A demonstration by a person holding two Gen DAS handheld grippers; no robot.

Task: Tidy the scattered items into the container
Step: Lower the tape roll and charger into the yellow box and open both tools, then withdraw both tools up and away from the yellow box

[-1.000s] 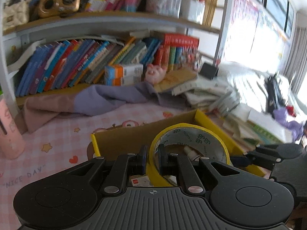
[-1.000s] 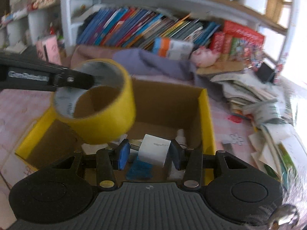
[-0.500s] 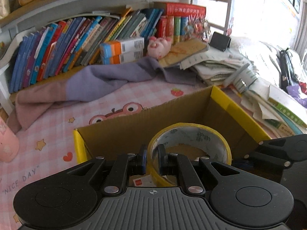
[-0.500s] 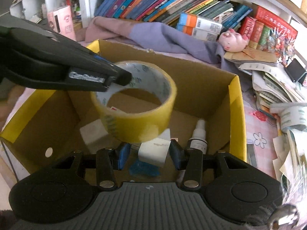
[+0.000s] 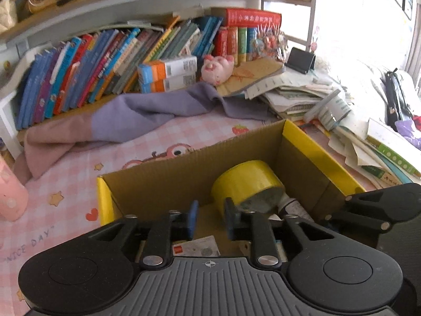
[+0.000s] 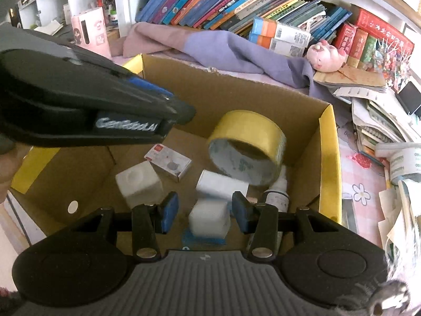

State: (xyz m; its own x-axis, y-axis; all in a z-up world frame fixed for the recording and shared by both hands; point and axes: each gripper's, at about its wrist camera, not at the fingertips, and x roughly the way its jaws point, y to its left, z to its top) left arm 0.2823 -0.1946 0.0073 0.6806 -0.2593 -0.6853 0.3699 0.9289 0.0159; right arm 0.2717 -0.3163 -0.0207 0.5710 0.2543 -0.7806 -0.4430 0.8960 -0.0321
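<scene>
The yellow tape roll [image 5: 246,184] [image 6: 247,147] lies tilted inside the cardboard box [image 5: 163,179] [image 6: 327,158], resting on a small bottle [image 6: 276,197] and a flat white box [image 6: 222,187]. My left gripper [image 5: 210,220] [image 6: 181,115] hovers over the box with its jaws opening; nothing is between them and the roll is free just beyond the right pad. My right gripper [image 6: 205,210] is over the box's near side, shut on a white block [image 6: 209,221]. A white cube [image 6: 139,184] and a small red-and-white carton [image 6: 168,162] also lie in the box.
A purple and pink cloth [image 5: 147,113] lies behind the box, in front of a shelf of books [image 5: 105,60]. A pink plush pig [image 5: 217,69] sits by the books. Piled papers [image 5: 315,100] crowd the right side. A pink bottle [image 5: 10,200] stands at the left.
The left gripper's jaws parted and let go of the tape roll, which dropped into the box and tipped over. The right gripper still holds the white block.
</scene>
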